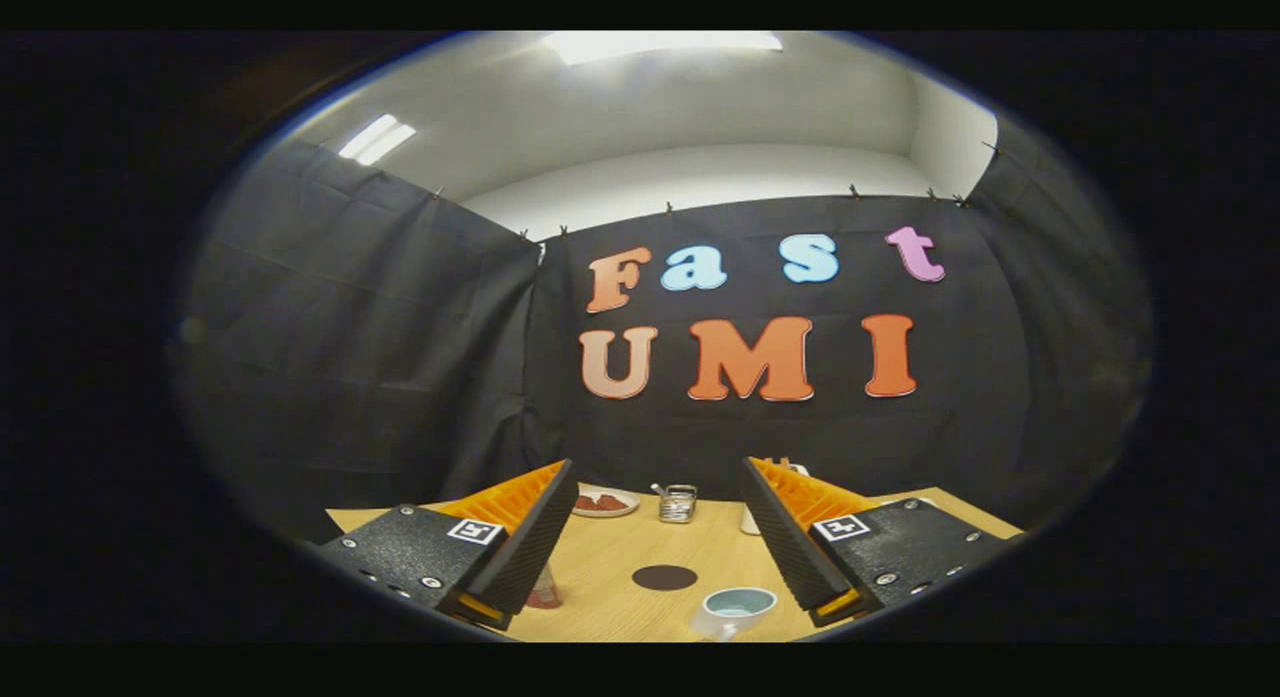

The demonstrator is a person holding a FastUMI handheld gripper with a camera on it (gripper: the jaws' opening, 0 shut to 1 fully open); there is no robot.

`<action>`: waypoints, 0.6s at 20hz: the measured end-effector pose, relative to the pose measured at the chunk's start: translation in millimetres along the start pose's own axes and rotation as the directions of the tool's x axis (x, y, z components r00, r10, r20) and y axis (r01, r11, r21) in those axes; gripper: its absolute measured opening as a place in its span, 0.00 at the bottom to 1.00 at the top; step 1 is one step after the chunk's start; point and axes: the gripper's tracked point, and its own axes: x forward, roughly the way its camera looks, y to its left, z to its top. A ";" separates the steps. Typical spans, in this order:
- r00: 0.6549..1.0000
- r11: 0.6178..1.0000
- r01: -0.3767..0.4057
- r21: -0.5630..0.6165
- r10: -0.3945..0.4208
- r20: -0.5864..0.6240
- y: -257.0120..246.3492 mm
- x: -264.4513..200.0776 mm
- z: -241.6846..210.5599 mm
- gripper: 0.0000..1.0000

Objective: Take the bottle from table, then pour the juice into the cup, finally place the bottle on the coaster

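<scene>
My gripper (660, 477) is open and held above the wooden table (610, 557), its fingers spread wide with nothing between them. Below and between the fingers lies a dark round coaster (664, 577). A pale cup (738, 607) with a light blue inside stands close to the right finger, nearer to me than the coaster. Behind the left finger (530, 537) a small part of the bottle (545, 592) with reddish juice shows; most of it is hidden by that finger.
At the far side of the table stand a white plate (605, 501) with reddish pieces, a small metal holder (677, 503), and a white object (750, 519) partly behind the right finger. Black cloth walls close the booth beyond the table.
</scene>
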 end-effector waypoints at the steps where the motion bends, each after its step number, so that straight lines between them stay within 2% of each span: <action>1: 1.000 1.000 -0.011 0.011 0.011 -0.011 4.7 1.3 -7.0 0.97; 12: 0.989 0.992 -0.099 0.084 0.107 -0.098 54.7 9.1 -83.2 0.97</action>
